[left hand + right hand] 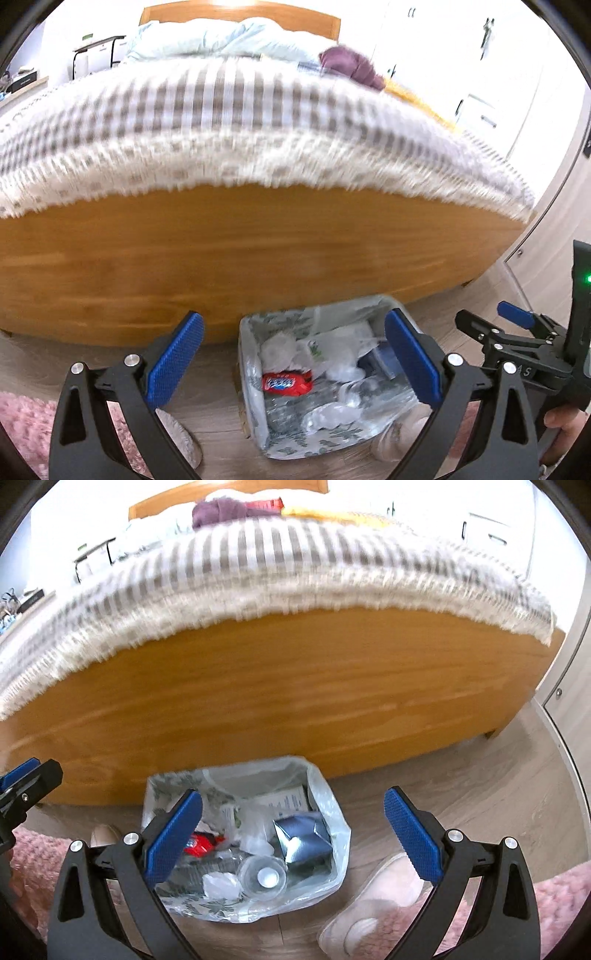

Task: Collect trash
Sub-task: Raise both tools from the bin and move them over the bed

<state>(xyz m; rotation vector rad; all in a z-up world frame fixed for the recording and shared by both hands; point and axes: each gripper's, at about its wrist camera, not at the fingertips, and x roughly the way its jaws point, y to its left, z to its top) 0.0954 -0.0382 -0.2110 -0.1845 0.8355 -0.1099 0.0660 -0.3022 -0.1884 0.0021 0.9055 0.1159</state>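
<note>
Two hand-held grippers hover released over the bin (325, 376) on the floor by the bed (258, 251), left (293, 360) and right (293, 840) empty. It lies below and ahead (liner bag open, holding trash); the left sits more squarely over it, I judge.

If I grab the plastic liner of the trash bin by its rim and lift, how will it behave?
The liner looks thin and crinkly, so it will probably stretch and sag rather than hold its shape. The load looks light: wrappers, a red packet, a clear cup. The dark carton could shift and tilt it.
</note>
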